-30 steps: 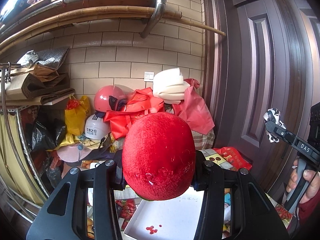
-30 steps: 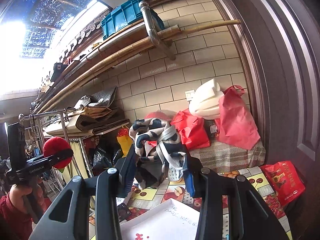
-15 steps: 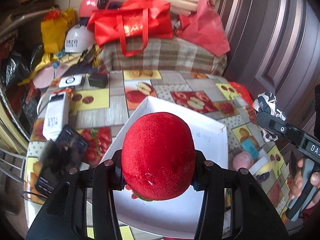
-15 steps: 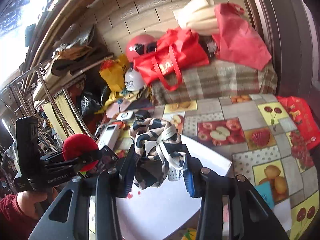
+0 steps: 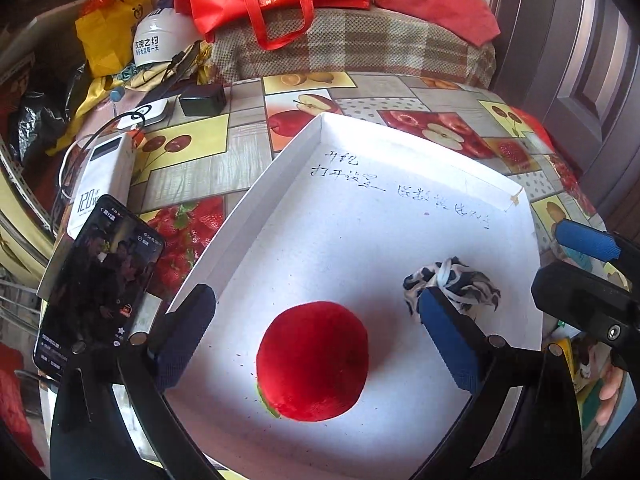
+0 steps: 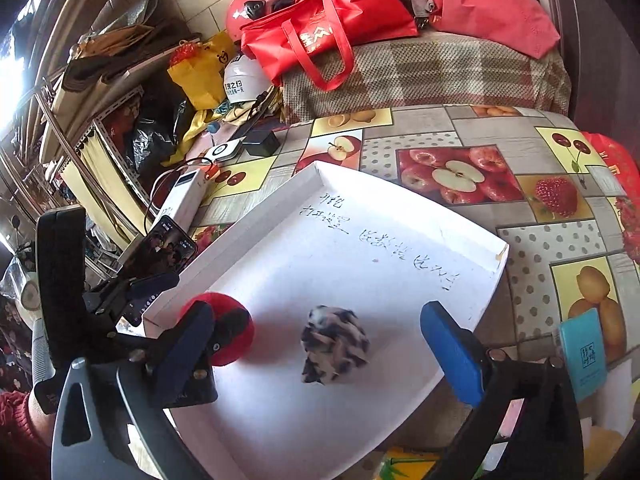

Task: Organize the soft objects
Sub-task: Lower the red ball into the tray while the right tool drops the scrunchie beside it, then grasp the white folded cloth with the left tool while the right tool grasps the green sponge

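Okay, both grippers are sitting released over the white tray point(image 5: 288, 160), nothing between the fingers on either side

Left gripper point(image 5: 316, 332): fingers spread wide, red plush ball point(image 5: 312, 360) lying on the tray floor between them, a gap showing on each side of it, a sliver of green peeking out at its lower left edge

Right gripper point(image 6: 320, 344): also spread wide, black-and-white patterned fabric bundle point(image 6: 334, 344) resting crumpled on the tray between the fingers, not touching either one

In the right wrist view the ball point(image 6: 236, 332) is sitting just left of the bundle, apart from it, partly hidden behind the left gripper's finger

In the left wrist view the bundle point(image 5: 452, 284) is showing to the right of the ball, behind the blue pad of the left gripper's right finger; the right gripper is poking in at the right edge of that view

Tray is lying on a fruit-print tablecloth point(image 6: 460, 152), handwriting running across its far half

Left of the tray: a phone point(image 5: 100, 280) with its screen lit, a white power bank point(image 5: 100, 184) beyond it

Red tote bag point(image 6: 320, 28) sitting on a checked cloth past the table
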`<action>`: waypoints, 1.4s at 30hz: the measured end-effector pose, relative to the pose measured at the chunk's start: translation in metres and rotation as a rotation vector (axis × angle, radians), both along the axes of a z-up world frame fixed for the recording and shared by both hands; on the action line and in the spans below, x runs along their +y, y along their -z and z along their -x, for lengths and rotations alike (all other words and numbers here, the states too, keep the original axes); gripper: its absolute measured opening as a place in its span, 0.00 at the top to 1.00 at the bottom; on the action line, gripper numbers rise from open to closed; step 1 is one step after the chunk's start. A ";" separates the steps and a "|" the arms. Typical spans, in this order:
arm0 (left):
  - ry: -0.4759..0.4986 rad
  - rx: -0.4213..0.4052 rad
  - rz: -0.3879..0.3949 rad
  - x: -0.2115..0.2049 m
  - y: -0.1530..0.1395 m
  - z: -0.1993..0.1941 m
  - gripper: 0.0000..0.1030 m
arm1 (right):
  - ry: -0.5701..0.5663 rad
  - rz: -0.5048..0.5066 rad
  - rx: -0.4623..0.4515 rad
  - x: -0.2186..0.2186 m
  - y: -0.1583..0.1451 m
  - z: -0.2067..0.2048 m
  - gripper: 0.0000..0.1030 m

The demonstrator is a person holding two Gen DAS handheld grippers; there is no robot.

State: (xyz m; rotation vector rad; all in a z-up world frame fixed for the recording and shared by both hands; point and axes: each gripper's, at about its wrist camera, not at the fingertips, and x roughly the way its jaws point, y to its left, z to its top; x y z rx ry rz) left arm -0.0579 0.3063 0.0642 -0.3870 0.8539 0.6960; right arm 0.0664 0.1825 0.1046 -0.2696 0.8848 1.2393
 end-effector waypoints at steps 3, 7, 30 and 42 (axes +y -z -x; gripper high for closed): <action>-0.018 -0.005 0.000 0.002 -0.002 0.004 0.00 | 0.008 -0.002 -0.017 -0.002 -0.001 0.002 0.00; -0.015 -0.011 -0.007 -0.003 -0.006 0.004 0.00 | 0.017 -0.015 -0.032 -0.008 -0.006 0.005 0.00; 0.142 -0.226 0.005 -0.068 -0.058 0.044 0.00 | 0.293 -0.228 -0.117 -0.159 -0.074 -0.013 0.00; 0.718 0.059 -0.003 -0.205 -0.005 -0.025 0.00 | 0.570 -0.040 0.013 -0.292 0.008 -0.038 0.00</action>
